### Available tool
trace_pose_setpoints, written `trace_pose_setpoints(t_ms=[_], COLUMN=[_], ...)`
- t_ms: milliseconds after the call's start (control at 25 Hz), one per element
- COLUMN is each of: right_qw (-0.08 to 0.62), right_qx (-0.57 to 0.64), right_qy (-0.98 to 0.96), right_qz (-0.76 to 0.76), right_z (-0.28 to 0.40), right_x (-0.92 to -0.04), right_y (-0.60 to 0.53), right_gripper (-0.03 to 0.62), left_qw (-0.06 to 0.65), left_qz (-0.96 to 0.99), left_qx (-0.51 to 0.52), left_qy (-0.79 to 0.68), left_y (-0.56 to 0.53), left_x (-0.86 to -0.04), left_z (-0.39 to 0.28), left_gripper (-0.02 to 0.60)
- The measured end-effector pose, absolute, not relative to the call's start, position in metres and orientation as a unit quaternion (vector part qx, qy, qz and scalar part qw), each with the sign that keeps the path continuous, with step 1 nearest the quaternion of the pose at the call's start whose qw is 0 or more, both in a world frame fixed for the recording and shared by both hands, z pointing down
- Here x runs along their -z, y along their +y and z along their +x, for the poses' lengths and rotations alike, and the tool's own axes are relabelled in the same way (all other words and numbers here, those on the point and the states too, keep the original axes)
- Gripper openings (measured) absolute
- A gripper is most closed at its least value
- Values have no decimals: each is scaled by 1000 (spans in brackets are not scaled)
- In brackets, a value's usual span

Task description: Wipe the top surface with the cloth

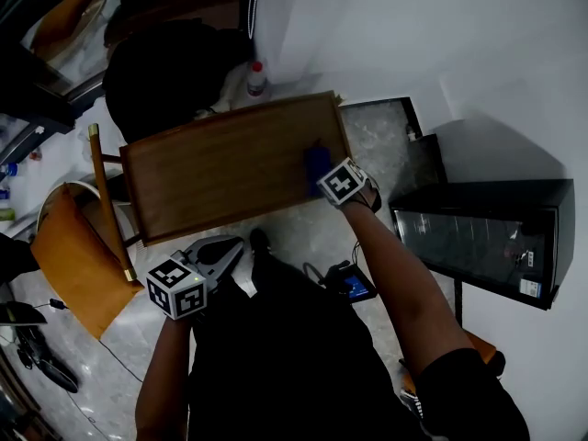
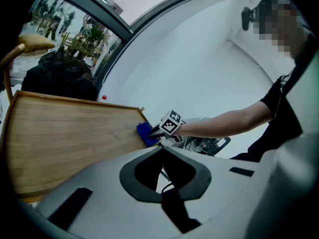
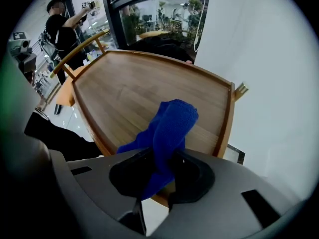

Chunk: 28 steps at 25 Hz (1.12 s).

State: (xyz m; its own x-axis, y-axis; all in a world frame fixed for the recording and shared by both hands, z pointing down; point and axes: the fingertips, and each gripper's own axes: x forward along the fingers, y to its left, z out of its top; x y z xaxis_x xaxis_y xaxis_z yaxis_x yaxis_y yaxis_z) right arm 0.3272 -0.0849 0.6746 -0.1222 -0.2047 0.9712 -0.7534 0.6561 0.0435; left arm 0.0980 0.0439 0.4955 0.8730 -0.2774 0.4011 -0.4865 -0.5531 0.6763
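Head view looks down on a rectangular wooden table top (image 1: 220, 168), with the blue cloth (image 1: 316, 165) at its right end, close to the near edge. The right gripper (image 1: 329, 175) brings it there. In the right gripper view, its jaws are clamped on the lower part of the cloth (image 3: 172, 126), and the free end stands up in a bunched fold over the wood. Whether the fold presses on the board or sits just off it cannot be told.

The left gripper (image 1: 216, 254) is held off the near edge of the top, over the person's dark clothing. In the left gripper view, its jaws (image 2: 161, 156) meet at the tips with nothing between them.

The wipe looks to be under way at most. The cloth covers only a patch at the right end, and the long run of board to the left of it lies open. No damp trail, streak or dirt shows on the wood, so how much is already cleaned cannot be judged.

The top is mid-brown timber with straight grain running lengthwise and a low satin sheen. A darker raised rim (image 3: 225, 121) frames it like a tray, so corners may trap dust. The cloth is a soft, nubby pile, likely microfibre, limp enough to fold over itself.
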Motion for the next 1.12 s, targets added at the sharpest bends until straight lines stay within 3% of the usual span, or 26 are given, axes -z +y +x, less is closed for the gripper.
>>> trace_pose_setpoints(t_ms=[320, 720, 960, 1120], right_qw=[646, 683, 663, 579], right_qx=[-189, -172, -184, -169], right_qy=[-664, -640, -650, -714], right_qz=[327, 308, 323, 355], right_z=[364, 376, 379, 357], right_x=[-673, -672, -670, -645], right_y=[-85, -87, -89, -104], right_gripper=[97, 97, 97, 92], left_qw=[419, 426, 420, 417], left_qz=[868, 862, 863, 858], left_qx=[-123, -111, -105, -107], left_qy=[-235, -251, -262, -279], left_y=[50, 60, 61, 68], left_x=[-497, -494, -489, -486], left_z=[90, 86, 78, 67], left_gripper=[11, 12, 12, 11])
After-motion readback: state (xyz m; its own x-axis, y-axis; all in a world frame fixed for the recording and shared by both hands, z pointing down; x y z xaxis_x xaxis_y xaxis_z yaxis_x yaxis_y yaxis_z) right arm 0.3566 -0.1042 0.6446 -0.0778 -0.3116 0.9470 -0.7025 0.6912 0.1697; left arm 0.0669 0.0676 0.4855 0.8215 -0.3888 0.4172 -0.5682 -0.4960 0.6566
